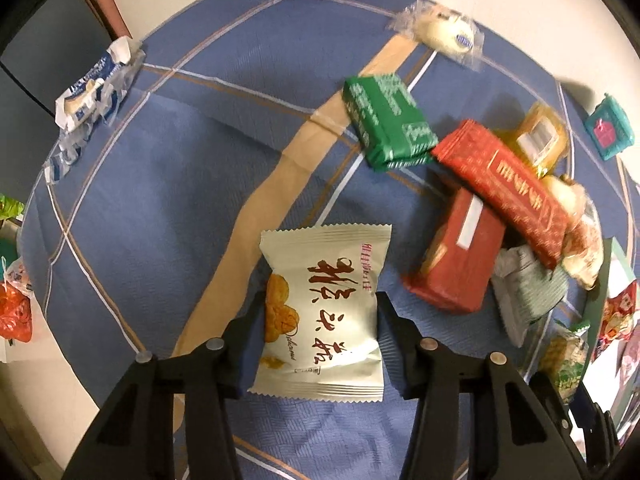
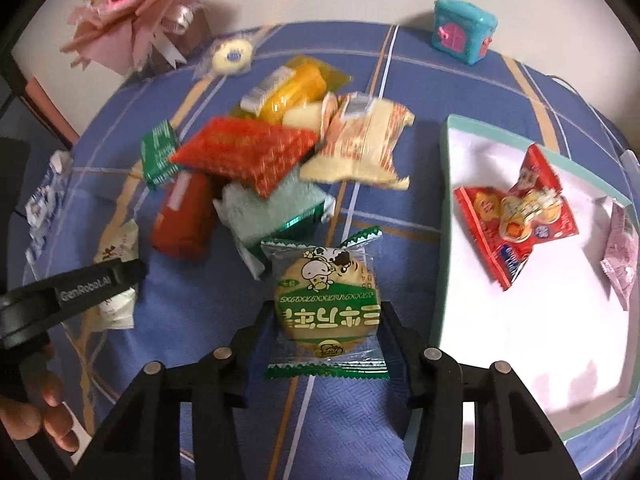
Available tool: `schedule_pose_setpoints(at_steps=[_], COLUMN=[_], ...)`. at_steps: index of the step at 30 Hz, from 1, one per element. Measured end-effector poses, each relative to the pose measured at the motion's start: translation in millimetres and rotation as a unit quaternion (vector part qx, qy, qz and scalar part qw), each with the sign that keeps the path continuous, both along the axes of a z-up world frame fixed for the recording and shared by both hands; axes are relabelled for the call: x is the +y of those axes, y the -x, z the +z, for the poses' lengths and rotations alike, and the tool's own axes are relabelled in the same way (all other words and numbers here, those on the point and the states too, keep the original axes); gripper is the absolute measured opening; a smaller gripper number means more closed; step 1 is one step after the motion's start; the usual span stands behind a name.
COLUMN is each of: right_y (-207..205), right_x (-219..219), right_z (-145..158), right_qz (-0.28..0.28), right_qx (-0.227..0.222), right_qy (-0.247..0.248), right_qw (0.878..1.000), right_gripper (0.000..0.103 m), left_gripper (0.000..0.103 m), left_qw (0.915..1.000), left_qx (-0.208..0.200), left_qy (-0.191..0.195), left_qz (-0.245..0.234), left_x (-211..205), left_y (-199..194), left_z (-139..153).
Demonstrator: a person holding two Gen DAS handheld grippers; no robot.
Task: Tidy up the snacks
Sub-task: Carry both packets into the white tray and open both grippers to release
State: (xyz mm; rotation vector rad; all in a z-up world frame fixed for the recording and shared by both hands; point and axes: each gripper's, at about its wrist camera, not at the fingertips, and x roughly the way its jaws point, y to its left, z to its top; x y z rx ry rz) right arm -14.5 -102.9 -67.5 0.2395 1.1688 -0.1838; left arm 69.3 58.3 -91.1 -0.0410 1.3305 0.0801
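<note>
My left gripper (image 1: 320,320) is shut on a white snack packet (image 1: 324,280) with red characters, its pads pinching both sides just above the blue checked cloth (image 1: 200,160). My right gripper (image 2: 328,320) is shut on a clear, green-edged cookie packet (image 2: 326,280). Right of it stands a white-lined box with a teal rim (image 2: 444,200), holding a red packet (image 2: 516,216) and a pink one (image 2: 620,256). A pile of snacks (image 2: 248,152), red, green, yellow and cream packets, lies beyond both grippers. The left gripper's side shows at the left of the right wrist view.
A green packet (image 1: 388,120) and a round white sweet (image 1: 440,32) lie apart from the pile. A blue-and-white wrapper (image 1: 96,84) sits at the cloth's left edge. A teal toy chest (image 2: 464,30) and a pink bouquet (image 2: 132,8) stand at the back. A hand (image 2: 40,412) shows lower left.
</note>
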Motion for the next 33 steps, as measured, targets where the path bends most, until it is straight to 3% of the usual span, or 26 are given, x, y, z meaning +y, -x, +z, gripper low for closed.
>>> schedule_pose_setpoints(at_steps=[8,18,26,33], right_y=[12.5,33.6,73.5,117.0], right_x=[-22.0,-74.1,-147.3,-208.1], right_z=[25.5,36.1,33.7,25.6], right_qz=[-0.026,-0.114,-0.208,-0.289], right_qx=[-0.022,-0.016,0.002,0.017], right_qy=[-0.007,-0.002,-0.006,-0.026], right_qw=[0.999,0.993,0.978,0.957], right_gripper=[0.052,0.052,0.052,0.052], left_gripper=[0.053,0.053,0.053,0.053], left_qw=[0.9988,0.9946,0.9854,0.9690], left_qx=[-0.049,-0.079,-0.080,-0.079], left_qy=[-0.001,0.002,0.014,0.010], left_qz=[-0.007,-0.067,-0.149,-0.234], left_x=[-5.9,-51.7,-111.2,-169.1], left_y=[2.7,34.2,58.4,90.5], left_z=[41.9,62.8,65.5,66.9])
